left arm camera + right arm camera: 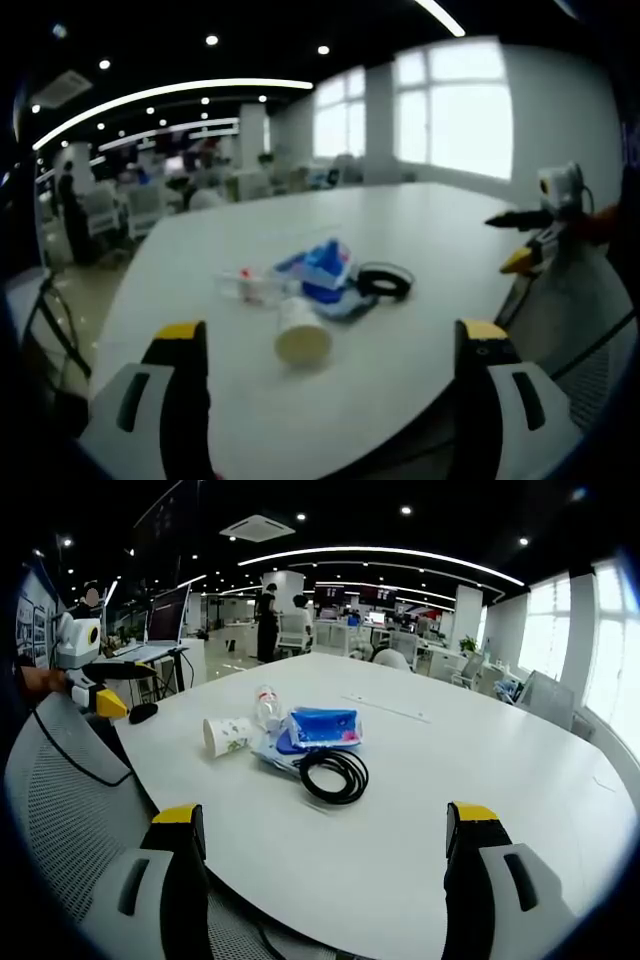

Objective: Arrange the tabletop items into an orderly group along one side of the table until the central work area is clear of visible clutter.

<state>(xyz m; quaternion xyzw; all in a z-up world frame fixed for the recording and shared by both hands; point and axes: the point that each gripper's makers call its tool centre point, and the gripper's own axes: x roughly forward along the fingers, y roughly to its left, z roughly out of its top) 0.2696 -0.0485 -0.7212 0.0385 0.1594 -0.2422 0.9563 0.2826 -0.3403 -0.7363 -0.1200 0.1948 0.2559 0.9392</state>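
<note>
Both tools observed held short of the white tabletop (480,780), nothing between the jaws of either.

Left gripper (330,345): yellow-tipped jaws spread wide, empty. Right gripper (325,825): same wide spread, empty. Each also seen from the other's camera, at the table edge.

Clutter noted as one loose pile near mid-table, well clear of both tools.

Nearest in the left gripper view: white paper cup (302,335) lying on its side, mouth toward the camera. Judged very light, thin-walled, easily crushed, prone to rolling; best pinched gently across the rim or mid-body.

Just behind it: small clear plastic bottle with red cap (250,285), also on its side. Judged light, smooth, likely slippery; grip across the body.

Beside these: blue soft plastic pouch (322,727) resting on a pale flat packet (275,755). Judged floppy, likely to sag; take by an edge or corner.

Nearest in the right gripper view: coiled black cable (335,772), touching the packet. Judged limp, apt to uncoil; grip across several turns together.

Farther off: grey mesh chair (60,790) at the table edge, open office beyond.
</note>
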